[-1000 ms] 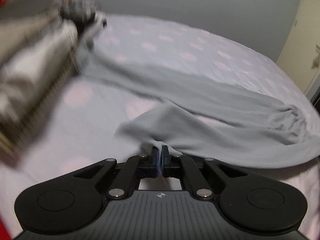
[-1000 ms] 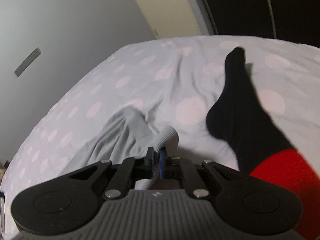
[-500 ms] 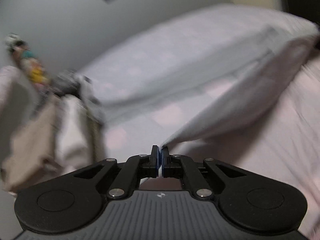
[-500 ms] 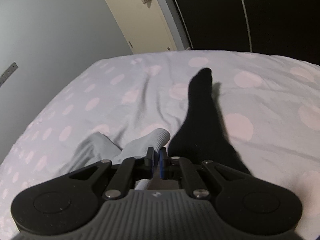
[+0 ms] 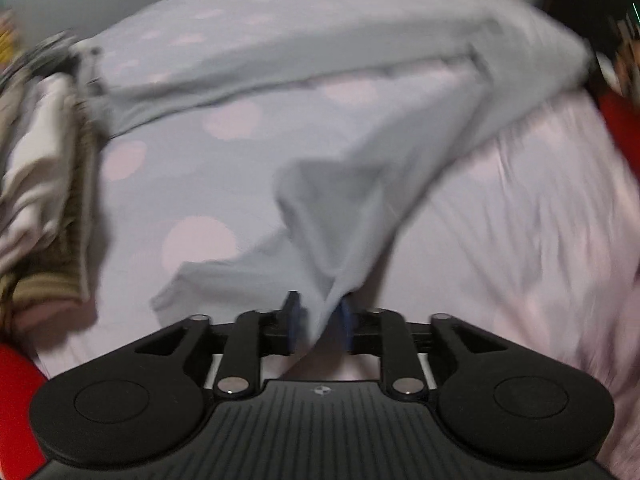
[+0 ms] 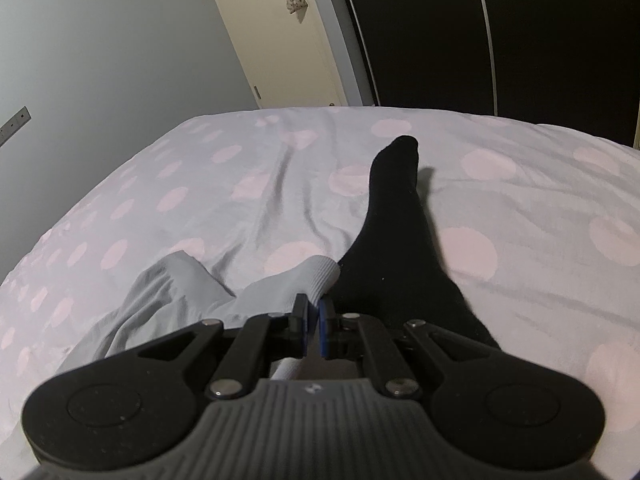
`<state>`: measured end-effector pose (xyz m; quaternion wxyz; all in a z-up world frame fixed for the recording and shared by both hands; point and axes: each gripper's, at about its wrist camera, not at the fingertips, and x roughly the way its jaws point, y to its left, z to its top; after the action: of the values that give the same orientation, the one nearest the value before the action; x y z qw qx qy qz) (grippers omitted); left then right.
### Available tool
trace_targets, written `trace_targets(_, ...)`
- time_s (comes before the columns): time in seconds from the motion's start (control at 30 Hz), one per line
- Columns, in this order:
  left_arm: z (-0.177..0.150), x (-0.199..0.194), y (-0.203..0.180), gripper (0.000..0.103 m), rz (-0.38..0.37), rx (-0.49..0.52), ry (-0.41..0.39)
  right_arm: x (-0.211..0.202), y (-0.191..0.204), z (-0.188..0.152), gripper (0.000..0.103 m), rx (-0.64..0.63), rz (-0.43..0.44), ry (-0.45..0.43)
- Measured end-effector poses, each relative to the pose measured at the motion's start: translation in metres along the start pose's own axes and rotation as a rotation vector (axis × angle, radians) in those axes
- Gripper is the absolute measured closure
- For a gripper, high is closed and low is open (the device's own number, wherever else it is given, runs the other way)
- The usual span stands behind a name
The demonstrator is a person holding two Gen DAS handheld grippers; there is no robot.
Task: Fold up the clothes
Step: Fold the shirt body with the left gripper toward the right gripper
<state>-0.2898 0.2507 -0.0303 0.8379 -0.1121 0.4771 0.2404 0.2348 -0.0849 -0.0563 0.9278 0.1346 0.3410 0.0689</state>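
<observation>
Your left gripper (image 5: 318,322) has its blue-padded fingers parted by a clear gap, with a fold of the pale grey long-sleeved garment (image 5: 360,184) running down between them, lying against the right-hand pad; the frame is motion-blurred, so you cannot tell whether the fabric is pinched or only draped there. From that fold the garment climbs toward 1 o'clock and a long sleeve runs across to 10 o'clock over the lilac bedspread with pale pink dots (image 5: 200,184). Only this view shows the stack of folded cream and brown-striped clothes (image 5: 44,192) at 9 o'clock, at the bed's edge. Your right gripper (image 6: 313,320) has its fingers nearly together, a narrow slit between the pads, nipping the ribbed grey cuff (image 6: 316,276) of the same garment, whose gathered body (image 6: 160,304) lies at 9 o'clock. Only the right wrist view shows the leg in a black sock (image 6: 396,216) stretched toward 12 o'clock just beside the cuff, and the cream door (image 6: 280,36) at 12 o'clock.
</observation>
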Motion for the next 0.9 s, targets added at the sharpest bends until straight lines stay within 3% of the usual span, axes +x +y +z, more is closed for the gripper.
trace_targets(0.03,0.002,-0.002,0.008,0.047,0.030,-0.045,-0.025,-0.001,0.001,-0.001,0.097,-0.008,0.000,-0.003)
trace_targets(0.07,0.003,-0.003,0.017,0.042,0.069,-0.091,-0.048,-0.001,0.001,-0.001,0.096,-0.015,-0.001,-0.006)
trace_targets(0.13,0.006,-0.001,0.035,0.041,0.131,-0.196,-0.081,-0.002,0.001,-0.003,0.096,-0.025,-0.002,-0.010)
trace_targets(0.23,0.005,0.005,0.058,0.041,0.149,-0.385,-0.111,-0.002,0.001,-0.004,0.096,-0.027,-0.003,-0.012)
trace_targets(0.37,-0.003,0.014,0.065,0.039,0.169,-0.486,-0.115,-0.003,0.004,-0.008,0.096,-0.047,-0.015,-0.014)
trace_targets(0.43,-0.014,0.007,0.072,0.043,0.114,-0.551,-0.147,-0.003,0.005,-0.010,0.096,-0.058,-0.021,-0.020)
trace_targets(0.5,-0.019,-0.004,0.073,0.043,0.006,-0.526,-0.186,-0.003,0.007,-0.011,0.096,-0.069,-0.026,-0.024)
trace_targets(0.63,-0.019,-0.016,0.063,0.043,-0.082,-0.442,-0.178,-0.002,0.008,-0.013,0.096,-0.074,-0.035,-0.022)
trace_targets(0.77,-0.023,-0.036,0.070,0.039,-0.281,-0.502,-0.295,-0.002,0.007,-0.014,0.096,-0.076,-0.043,-0.022)
trace_targets(0.9,-0.026,-0.048,0.093,0.035,-0.299,-0.624,-0.402,-0.005,0.009,-0.015,0.096,-0.094,-0.041,-0.032)
